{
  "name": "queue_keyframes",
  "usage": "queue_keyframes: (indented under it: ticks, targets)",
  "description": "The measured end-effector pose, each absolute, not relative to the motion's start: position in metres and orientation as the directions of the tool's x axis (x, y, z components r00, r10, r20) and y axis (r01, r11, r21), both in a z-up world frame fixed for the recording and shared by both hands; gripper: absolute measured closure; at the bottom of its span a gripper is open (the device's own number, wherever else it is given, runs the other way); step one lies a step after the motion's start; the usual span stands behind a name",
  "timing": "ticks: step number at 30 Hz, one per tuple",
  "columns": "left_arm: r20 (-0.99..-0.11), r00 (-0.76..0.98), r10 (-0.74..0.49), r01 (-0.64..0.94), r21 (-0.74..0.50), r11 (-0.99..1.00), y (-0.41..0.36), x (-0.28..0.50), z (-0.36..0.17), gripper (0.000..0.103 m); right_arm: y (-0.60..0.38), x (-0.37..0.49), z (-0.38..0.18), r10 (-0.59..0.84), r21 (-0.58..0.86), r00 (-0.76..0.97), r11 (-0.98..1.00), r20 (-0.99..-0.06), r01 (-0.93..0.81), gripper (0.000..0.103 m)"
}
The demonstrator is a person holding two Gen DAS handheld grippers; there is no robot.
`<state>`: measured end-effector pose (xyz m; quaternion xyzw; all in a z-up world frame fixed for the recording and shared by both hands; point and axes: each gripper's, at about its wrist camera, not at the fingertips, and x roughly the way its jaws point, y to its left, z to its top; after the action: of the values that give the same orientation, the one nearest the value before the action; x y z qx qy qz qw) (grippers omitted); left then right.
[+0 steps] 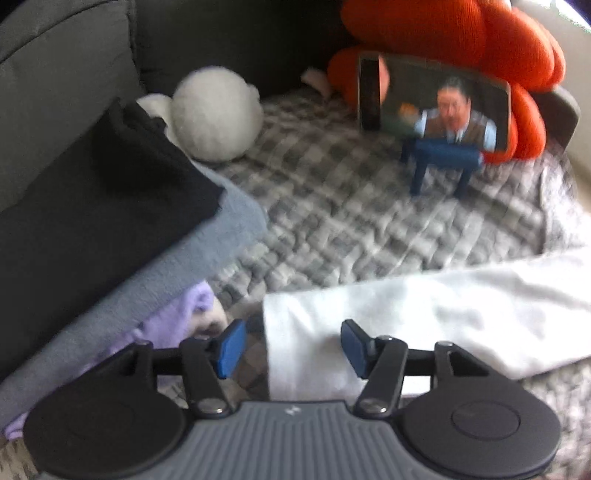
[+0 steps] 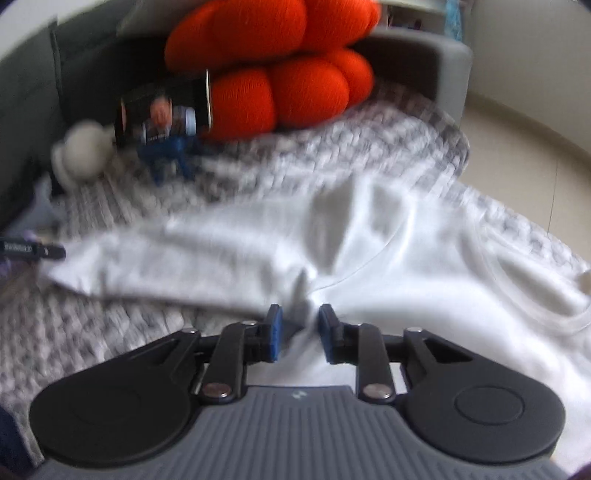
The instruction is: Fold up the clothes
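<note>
On the sofa (image 1: pixel 66 74), over a checked blanket (image 1: pixel 369 221), a white top (image 2: pixel 406 258) lies spread out, its body to the right and one long sleeve (image 1: pixel 406 314) stretched leftward with the cuff near the left gripper. It is not folded: the sleeve lies fully out, the body is rumpled, and the neckline shows at the far right in the right wrist view. At the left edge of the left wrist view sits a stack (image 1: pixel 110 221) of folded pieces, black on grey-blue on lilac, so some of the clothes already lie folded. By that reckoning the task stands partway, with at least this white top left to do.

Behind stand an orange cushion (image 1: pixel 443 33), a phone (image 1: pixel 436 99) on a blue stand, and a white plush toy (image 1: pixel 214 110).

The left gripper (image 1: pixel 291 347) is wide apart, its fingers straddling the cuff end of the sleeve without pinching it. The right gripper (image 2: pixel 300 332) is narrowly apart over cloth bunched near the armpit; whether the fingers (image 2: pixel 275 332) press the cloth I cannot tell.
</note>
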<state>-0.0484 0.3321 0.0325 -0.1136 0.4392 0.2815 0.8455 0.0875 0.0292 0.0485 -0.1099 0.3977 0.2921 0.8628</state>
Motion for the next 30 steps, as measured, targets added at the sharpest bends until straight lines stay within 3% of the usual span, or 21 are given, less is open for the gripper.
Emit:
queue_keyframes:
  ticks: [1, 3, 5, 6, 13, 18, 25, 30]
  targets:
    - [-0.805, 0.455, 0.380, -0.579, 0.058, 0.814, 0.332, -0.048, 0.032, 0.051, 0.033, 0.083, 0.048, 0.404, 0.008, 0.530, 0.801, -0.745, -0.599, 0.070]
    - [-0.801, 0.456, 0.388, -0.585, 0.059, 0.809, 0.333, -0.046, 0.033, 0.077, 0.031, 0.083, 0.052, 0.414, 0.023, 0.532, 0.804, -0.739, -0.595, 0.069]
    - [-0.797, 0.456, 0.396, -0.592, 0.061, 0.804, 0.334, -0.045, 0.034, 0.095, 0.027, 0.084, 0.056, 0.431, 0.051, 0.529, 0.808, -0.731, -0.588, 0.069]
    - [-0.794, 0.457, 0.400, -0.595, 0.062, 0.801, 0.334, -0.044, 0.034, 0.097, 0.025, 0.084, 0.058, 0.439, 0.065, 0.527, 0.809, -0.728, -0.584, 0.069]
    - [-0.720, 0.500, 0.480, -0.612, 0.099, 0.785, 0.328, -0.048, 0.060, 0.098, 0.027, 0.083, 0.057, 0.433, 0.062, 0.518, 0.808, -0.737, -0.586, 0.069]
    - [-0.726, 0.468, 0.504, -0.627, 0.129, 0.768, 0.330, -0.046, 0.054, 0.101, 0.033, 0.080, 0.054, 0.415, 0.031, 0.536, 0.811, -0.735, -0.585, 0.068]
    - [-0.724, 0.459, 0.515, -0.629, 0.144, 0.764, 0.328, -0.046, 0.054, 0.101, 0.023, 0.085, 0.061, 0.463, 0.117, 0.525, 0.818, -0.714, -0.563, 0.068]
    - [-0.737, 0.440, 0.513, -0.659, 0.123, 0.742, 0.332, -0.047, 0.058, 0.095, 0.023, 0.081, 0.056, 0.478, 0.141, 0.496, 0.808, -0.725, -0.572, 0.062]
